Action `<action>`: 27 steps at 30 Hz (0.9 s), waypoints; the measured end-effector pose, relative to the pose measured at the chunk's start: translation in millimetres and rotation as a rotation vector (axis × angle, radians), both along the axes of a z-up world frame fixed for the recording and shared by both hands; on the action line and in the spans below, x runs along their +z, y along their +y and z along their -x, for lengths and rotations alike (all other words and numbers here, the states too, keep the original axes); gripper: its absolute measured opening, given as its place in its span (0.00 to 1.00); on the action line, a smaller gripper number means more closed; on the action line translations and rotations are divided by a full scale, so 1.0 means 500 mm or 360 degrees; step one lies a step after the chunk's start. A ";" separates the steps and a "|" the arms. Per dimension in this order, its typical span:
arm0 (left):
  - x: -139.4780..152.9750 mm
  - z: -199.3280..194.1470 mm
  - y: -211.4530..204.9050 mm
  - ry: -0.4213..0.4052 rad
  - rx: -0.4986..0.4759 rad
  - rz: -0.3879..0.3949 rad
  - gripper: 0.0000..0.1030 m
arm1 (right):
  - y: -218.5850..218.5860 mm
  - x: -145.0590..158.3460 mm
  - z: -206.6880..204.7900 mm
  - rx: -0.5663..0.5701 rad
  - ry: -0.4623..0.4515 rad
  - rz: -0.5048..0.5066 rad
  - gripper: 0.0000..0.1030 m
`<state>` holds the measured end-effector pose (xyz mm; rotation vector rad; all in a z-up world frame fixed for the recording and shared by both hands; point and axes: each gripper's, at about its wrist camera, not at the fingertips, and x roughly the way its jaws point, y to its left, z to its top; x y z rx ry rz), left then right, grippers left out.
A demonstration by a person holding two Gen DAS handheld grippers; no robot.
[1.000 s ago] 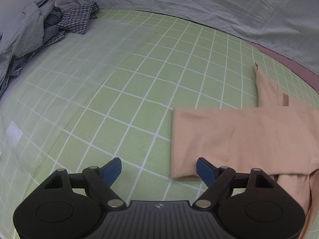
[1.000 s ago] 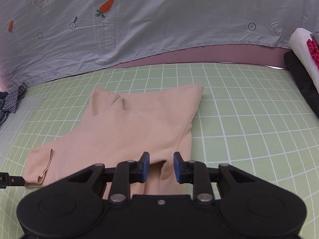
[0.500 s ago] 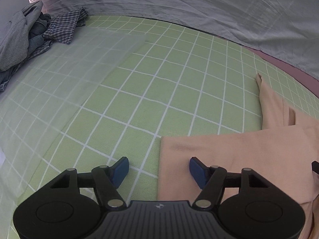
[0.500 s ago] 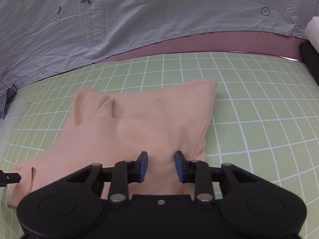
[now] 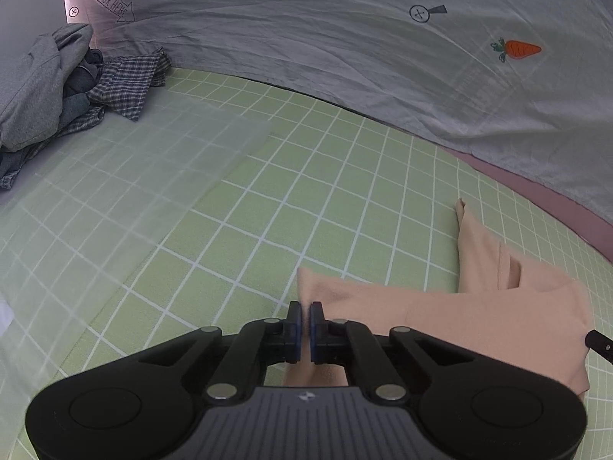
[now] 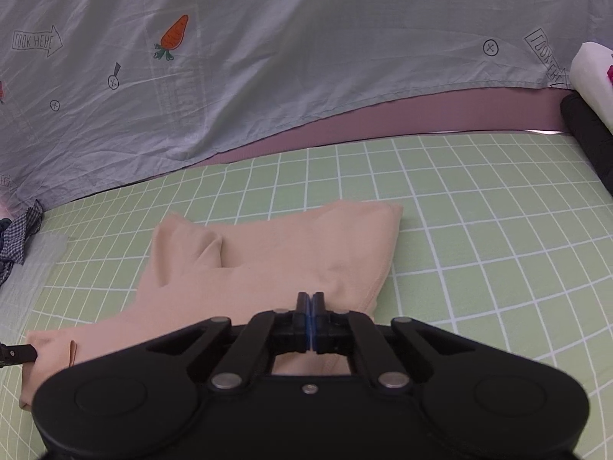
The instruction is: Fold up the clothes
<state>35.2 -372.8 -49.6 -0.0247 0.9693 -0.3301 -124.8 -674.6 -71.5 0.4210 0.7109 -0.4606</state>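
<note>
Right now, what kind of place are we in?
Probably a staged clothes-folding workspace, not a lived-in room. A green grid mat covers the surface, a grey sheet with carrots and "look here" arrows hangs behind, and an unfolded clothes pile waits beside the peach garment.

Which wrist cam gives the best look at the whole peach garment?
Right wrist: the peach garment lies nearly whole on the green grid mat, far corners visible. Left wrist shows only its near strip, pinched in the left gripper, the rest cut off.
</note>
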 end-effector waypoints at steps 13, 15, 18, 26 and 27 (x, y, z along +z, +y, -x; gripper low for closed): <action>-0.040 -0.033 0.088 0.0108 0.0256 -0.0006 0.04 | 0.042 0.002 -0.055 0.0168 0.0036 -0.0053 0.03; -0.058 -0.031 0.095 0.0142 0.0268 -0.0017 0.04 | 0.037 -0.017 -0.057 0.0129 0.0090 -0.0078 0.09; -0.069 -0.028 0.095 0.0154 0.0264 -0.0036 0.04 | 0.018 -0.012 -0.032 0.0011 0.0016 -0.0115 0.38; -0.088 -0.041 0.091 0.0188 0.0275 -0.0072 0.04 | -0.082 -0.059 -0.032 -0.0122 -0.0033 -0.0278 0.20; -0.090 -0.044 0.090 0.0193 0.0276 -0.0083 0.04 | -0.086 -0.064 -0.039 -0.0106 -0.0033 -0.0284 0.16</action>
